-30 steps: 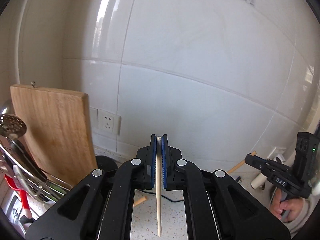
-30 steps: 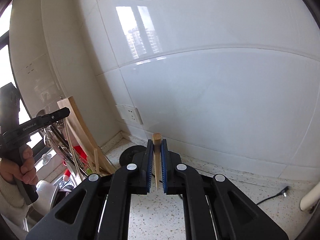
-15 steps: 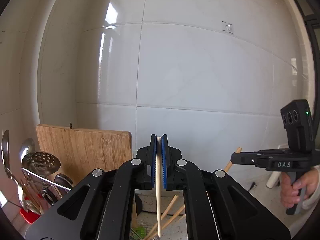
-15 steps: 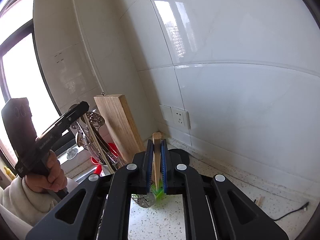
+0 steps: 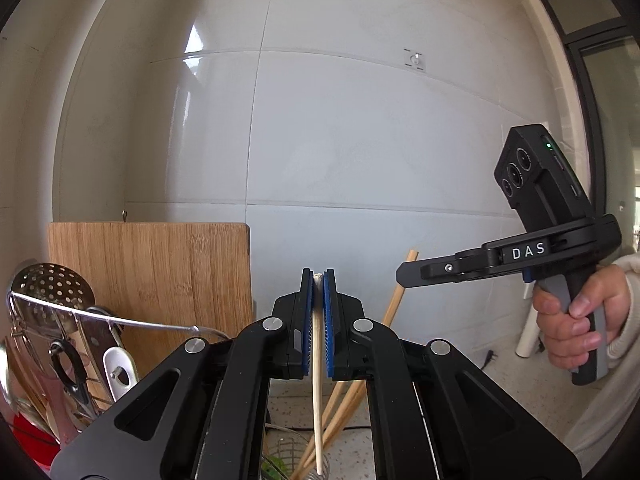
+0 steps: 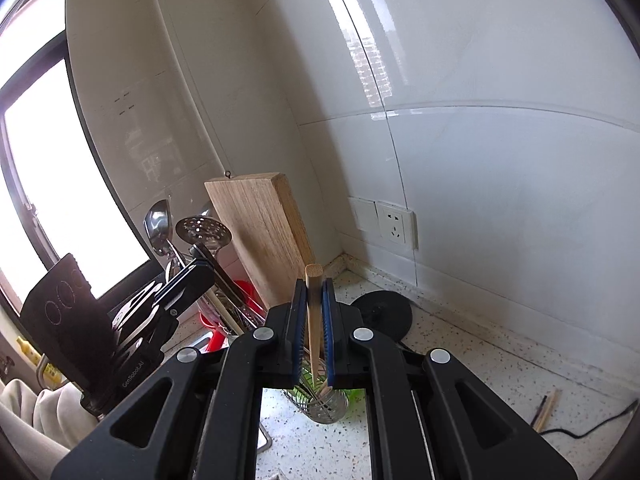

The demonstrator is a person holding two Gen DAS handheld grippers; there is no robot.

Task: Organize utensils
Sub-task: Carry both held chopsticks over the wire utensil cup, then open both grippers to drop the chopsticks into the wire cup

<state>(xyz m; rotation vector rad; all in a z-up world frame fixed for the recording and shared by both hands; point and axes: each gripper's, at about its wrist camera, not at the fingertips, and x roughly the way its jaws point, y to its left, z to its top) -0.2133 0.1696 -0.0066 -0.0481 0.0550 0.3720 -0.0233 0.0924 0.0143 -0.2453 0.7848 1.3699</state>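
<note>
We are holding a pale slim wooden chopstick [image 5: 317,380] in the left gripper [image 5: 318,280], its blue-padded jaws pressed against the stick on both sides, so that it is hanging tip-down above the round wire-mesh utensil cup [image 6: 325,404]. We are gripping it near its top end, which is letting the long lower part point straight at the cup's mouth; in the left wrist view its tip is lying at the cup's rim, beside the tan chopsticks [image 5: 344,412] already leaning out of the cup. Whether the tip is inside the rim yet, we cannot tell.

In the right gripper [image 6: 314,286] we are pinching a darker, thicker wooden chopstick [image 6: 313,320], the jaws closed on it in the same upright way, and its lower end is pointing down towards the same cup, which is standing just in front of the upright bamboo cutting board [image 6: 260,232] and to the right of the metal rack of ladles and skimmers [image 5: 60,320].

We judge that both sticks are being kept vertical so they will drop cleanly among the others. Two more loose chopsticks [image 6: 547,408] are lying on the speckled countertop [image 6: 460,360], well to the right of the cup, probably waiting for their turn.
</note>
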